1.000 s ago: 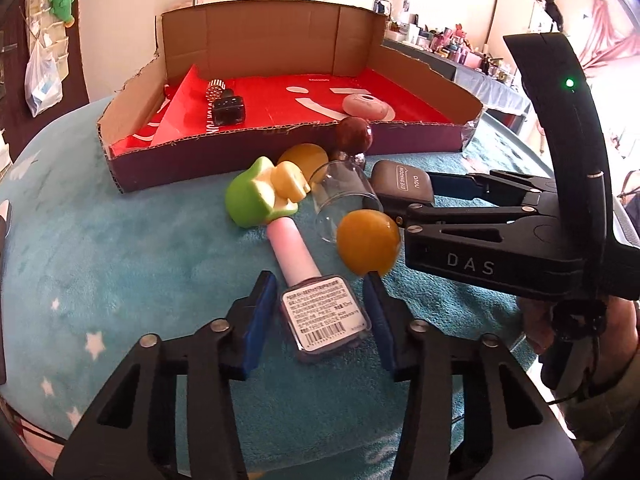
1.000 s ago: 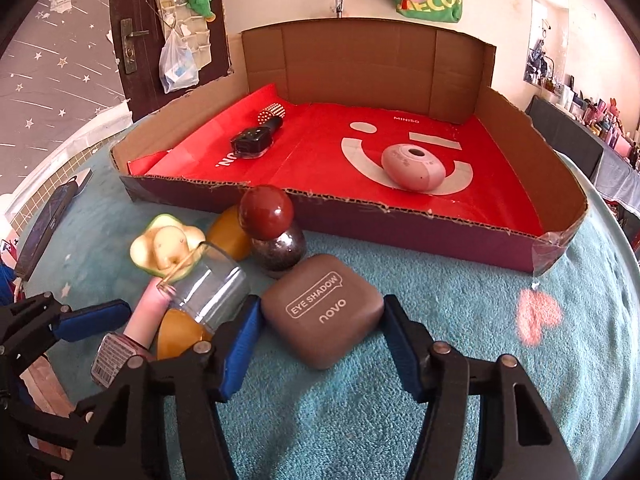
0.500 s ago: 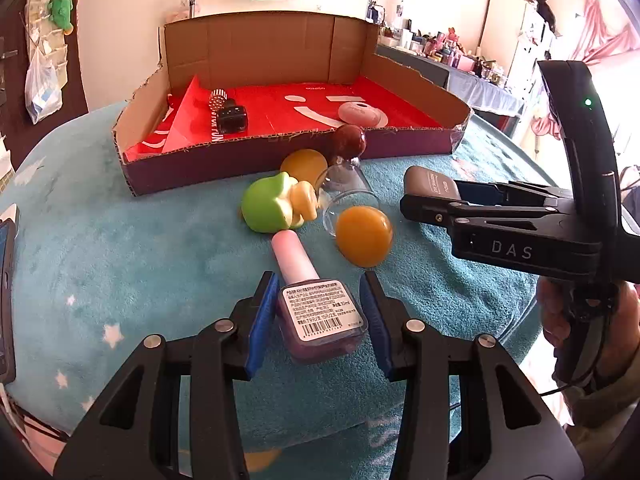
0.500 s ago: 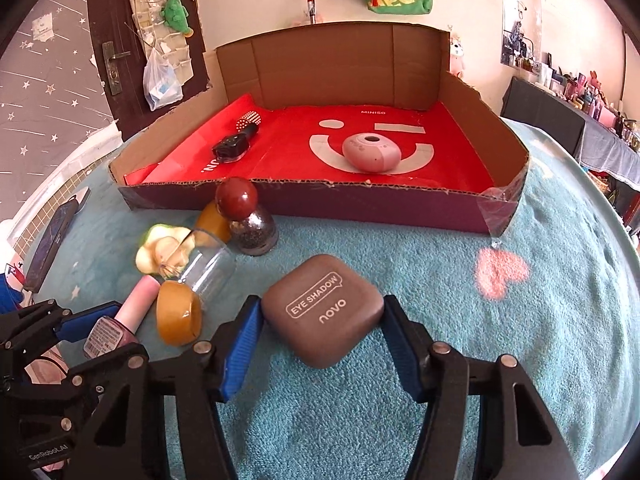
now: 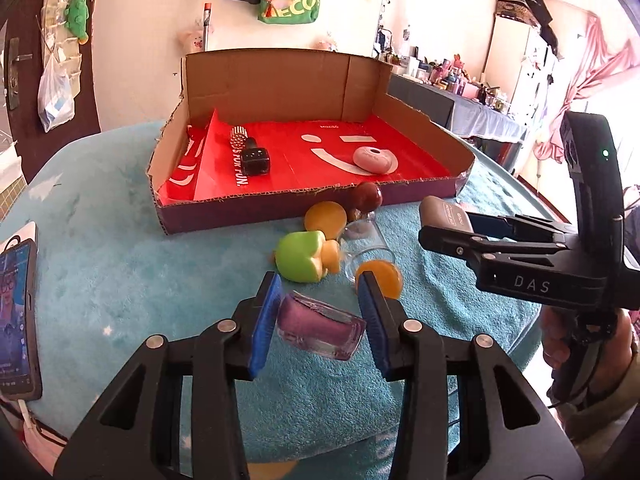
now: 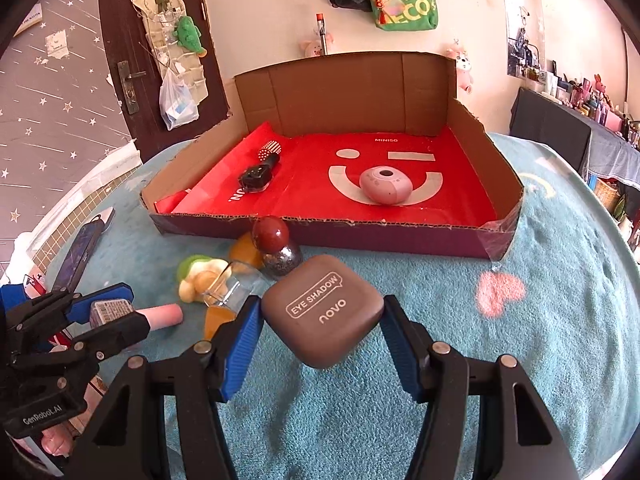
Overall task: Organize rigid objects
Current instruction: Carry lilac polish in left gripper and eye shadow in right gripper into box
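My left gripper (image 5: 320,314) holds a purple nail polish bottle (image 5: 320,328) off the teal blanket, its jaws still closing on the glass. In the right wrist view the bottle's pink cap (image 6: 160,315) sticks out sideways from the left gripper (image 6: 106,312). A brown eye shadow case (image 6: 320,312) is clamped in my right gripper (image 6: 320,320), lifted clear of the blanket. The left wrist view shows that case (image 5: 444,212) at the right gripper's (image 5: 450,226) tip. Beyond both stands the cardboard box (image 6: 360,236) with a red lining.
In the box lie a small black bottle (image 5: 252,158) and a pink round case (image 5: 374,159). In front of it lie a green apple toy (image 5: 300,260), a glass jar with an orange lid (image 5: 376,270), a yellow disc (image 5: 325,218) and a red-topped bottle (image 5: 367,196). A phone (image 5: 16,320) lies at the left edge.
Both grippers rose and pulled back from the box. The nail polish bottle came off the blanket and tipped in the left jaws. The eye shadow case lifted with the right gripper.
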